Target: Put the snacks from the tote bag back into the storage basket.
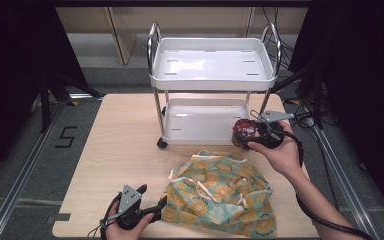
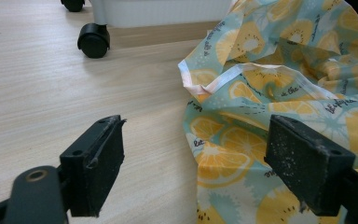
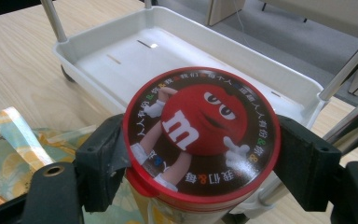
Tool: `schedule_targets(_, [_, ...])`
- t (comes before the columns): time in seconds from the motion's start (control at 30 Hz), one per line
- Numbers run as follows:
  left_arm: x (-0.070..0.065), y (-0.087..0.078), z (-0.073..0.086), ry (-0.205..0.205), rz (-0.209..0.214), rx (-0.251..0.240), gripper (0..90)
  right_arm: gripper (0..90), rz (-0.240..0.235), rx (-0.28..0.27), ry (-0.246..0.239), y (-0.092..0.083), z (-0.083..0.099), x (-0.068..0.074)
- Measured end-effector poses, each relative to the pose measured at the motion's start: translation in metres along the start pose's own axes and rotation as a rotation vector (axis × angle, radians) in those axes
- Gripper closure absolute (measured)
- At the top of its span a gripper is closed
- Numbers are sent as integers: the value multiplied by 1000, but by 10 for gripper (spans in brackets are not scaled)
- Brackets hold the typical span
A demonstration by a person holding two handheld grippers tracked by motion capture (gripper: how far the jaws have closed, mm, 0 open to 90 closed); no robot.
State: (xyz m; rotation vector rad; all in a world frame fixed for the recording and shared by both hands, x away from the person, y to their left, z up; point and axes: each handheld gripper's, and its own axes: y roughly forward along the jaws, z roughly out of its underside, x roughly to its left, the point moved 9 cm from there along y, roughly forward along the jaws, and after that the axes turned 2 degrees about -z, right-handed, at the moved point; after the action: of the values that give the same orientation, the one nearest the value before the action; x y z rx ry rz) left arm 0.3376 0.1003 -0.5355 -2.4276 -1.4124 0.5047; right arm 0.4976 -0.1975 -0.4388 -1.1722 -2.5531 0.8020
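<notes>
Candy tub (image 3: 200,140), red lid on, clamped in right gripper (image 1: 252,134) beside cart's lower tray (image 1: 202,120). Left gripper (image 2: 196,163) jaws apart at patterned bag (image 1: 220,195) on table (image 1: 125,150).

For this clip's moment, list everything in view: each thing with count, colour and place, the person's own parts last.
Round candy tub with red lid and cartoon face: one, red, held above the table by the cart's lower tray.
Fabric bag with lemon-slice print: one, teal and yellow, crumpled on the table's near side.
Two-tier plastic trolley cart with metal handles: one, white, at the table's far edge, both trays bare.
Black caster wheel: one of the cart's, on the table.
Light wooden table: one, pale wood, under everything.
Left claw: one, black, open, at the bag's near left edge, one jaw over the fabric.
Right claw: one, black, shut on the tub.
Hands: two, one on each claw.
</notes>
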Motion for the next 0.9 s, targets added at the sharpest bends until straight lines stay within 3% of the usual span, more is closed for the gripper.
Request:
schedule_targets(0.13, [1, -1, 1, 10, -4, 7, 191, 262, 0, 2, -15, 0, -1, -1])
schedule_targets(0.3, [2, -1, 1, 12, -9, 13, 192, 262, 0, 11, 7, 1, 0, 0])
schedule_targets(0.5, [0, 0, 0, 1, 0, 1, 192, 262, -1, 10, -12, 2, -2, -1])
schedule_targets(0.67, [1, 0, 1, 8, 2, 10, 192, 262, 6, 4, 0, 3, -3, -1])
schedule_targets(0.83, [0, 0, 1, 7, 0, 7, 191, 262, 6, 8, -22, 2, -5, -4])
schedule_targets(0.9, [0, 0, 1, 7, 0, 8, 192, 262, 12, -2, -5, 3, -5, -3])
